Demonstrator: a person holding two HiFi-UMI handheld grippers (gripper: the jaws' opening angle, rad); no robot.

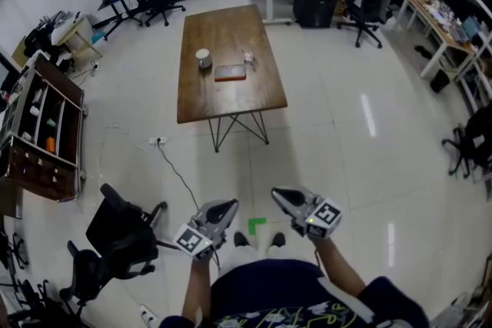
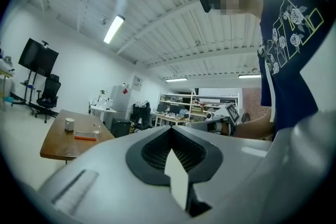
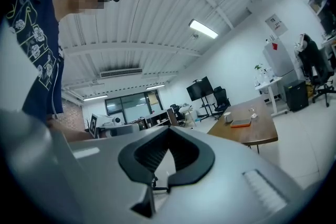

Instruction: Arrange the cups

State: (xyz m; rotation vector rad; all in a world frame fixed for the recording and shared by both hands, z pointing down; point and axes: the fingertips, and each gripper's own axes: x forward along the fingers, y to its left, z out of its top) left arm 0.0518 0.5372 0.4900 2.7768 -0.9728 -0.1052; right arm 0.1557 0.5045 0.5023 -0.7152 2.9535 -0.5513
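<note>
The left gripper (image 1: pixel 228 205) and right gripper (image 1: pixel 278 194), low in the frame, have closed, empty jaws. A white cup (image 1: pixel 203 57) sits on the worktop (image 1: pixel 231 100) higher up.

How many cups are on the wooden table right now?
2. A white cup stands left of the table's middle; a small clear glass stands to its right. Smaller ones could be missed from here.

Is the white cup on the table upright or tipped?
Upright: the white cup stands on the wooden table, open rim facing up.

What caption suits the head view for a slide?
Person faces distant wooden table bearing a white cup; left gripper and right gripper shut.
</note>
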